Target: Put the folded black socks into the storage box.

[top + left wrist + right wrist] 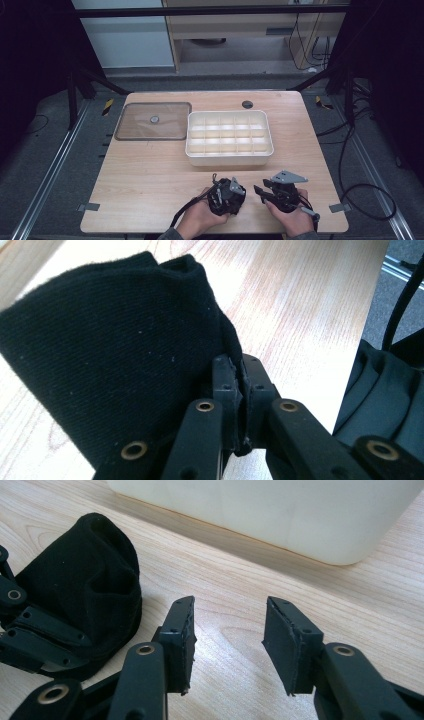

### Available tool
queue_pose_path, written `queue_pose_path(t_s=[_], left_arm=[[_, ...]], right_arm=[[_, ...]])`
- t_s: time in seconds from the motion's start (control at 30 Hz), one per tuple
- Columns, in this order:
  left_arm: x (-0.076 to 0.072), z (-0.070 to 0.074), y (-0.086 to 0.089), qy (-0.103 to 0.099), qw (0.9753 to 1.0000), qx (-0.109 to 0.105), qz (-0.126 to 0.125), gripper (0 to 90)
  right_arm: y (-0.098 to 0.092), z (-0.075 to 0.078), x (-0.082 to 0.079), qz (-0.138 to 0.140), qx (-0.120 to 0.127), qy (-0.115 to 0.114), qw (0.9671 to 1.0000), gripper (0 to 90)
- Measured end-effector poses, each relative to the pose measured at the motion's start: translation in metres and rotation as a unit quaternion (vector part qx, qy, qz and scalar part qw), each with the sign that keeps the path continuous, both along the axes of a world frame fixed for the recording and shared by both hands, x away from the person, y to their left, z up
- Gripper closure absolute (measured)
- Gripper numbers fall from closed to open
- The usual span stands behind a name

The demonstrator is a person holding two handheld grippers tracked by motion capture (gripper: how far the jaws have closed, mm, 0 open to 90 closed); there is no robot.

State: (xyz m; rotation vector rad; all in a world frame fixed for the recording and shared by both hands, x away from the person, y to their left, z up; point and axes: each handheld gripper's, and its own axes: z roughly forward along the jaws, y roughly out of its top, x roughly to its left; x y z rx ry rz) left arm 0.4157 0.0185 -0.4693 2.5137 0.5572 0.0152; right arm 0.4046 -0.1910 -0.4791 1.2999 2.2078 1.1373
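High view sits above the person's edge of the table (150, 195), looking forward and down, far enough back to take in the whole top plus floor beyond. Left gripper view rides low and super close, looking along its jaws at a black cloth (115, 350) with wood grain behind. Right gripper view is also right down near the wood, facing the white box (280, 515). Both gripper views share that cloth (85, 595), and the high view shares the box (230, 157) with the right one.
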Motion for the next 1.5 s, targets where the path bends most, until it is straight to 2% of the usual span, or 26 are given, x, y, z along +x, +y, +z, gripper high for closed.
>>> queue_pose_path(t_s=[0.27,0.5,1.0,1.23,1.37,1.5], left_arm=[[0.001,0.003,-0.001,-0.004,1.0000,-0.001,0.006,83.6],[0.004,0.012,0.002,-0.017,0.9996,-0.005,0.019,73.9],[0.013,0.026,0.021,-0.034,0.9979,-0.015,0.053,61.2],[0.015,0.033,0.029,-0.031,0.9971,-0.027,0.065,53.5],[0.014,0.034,0.030,-0.025,0.9972,-0.033,0.063,50.8],[0.013,0.038,0.029,-0.029,0.9970,-0.040,0.061,47.6]], right_arm=[[-0.003,0.000,0.000,-0.006,0.003,0.000,1.0000,53.3],[-0.004,0.000,0.001,-0.010,0.005,0.003,0.9999,51.8],[-0.004,-0.001,0.001,-0.009,0.011,0.005,0.9999,50.7],[-0.005,-0.001,0.001,-0.010,0.015,0.007,0.9998,49.4],[-0.005,0.000,0.001,-0.011,0.017,0.005,0.9998,49.4],[-0.005,0.000,0.001,-0.012,0.019,0.006,0.9997,49.2]])
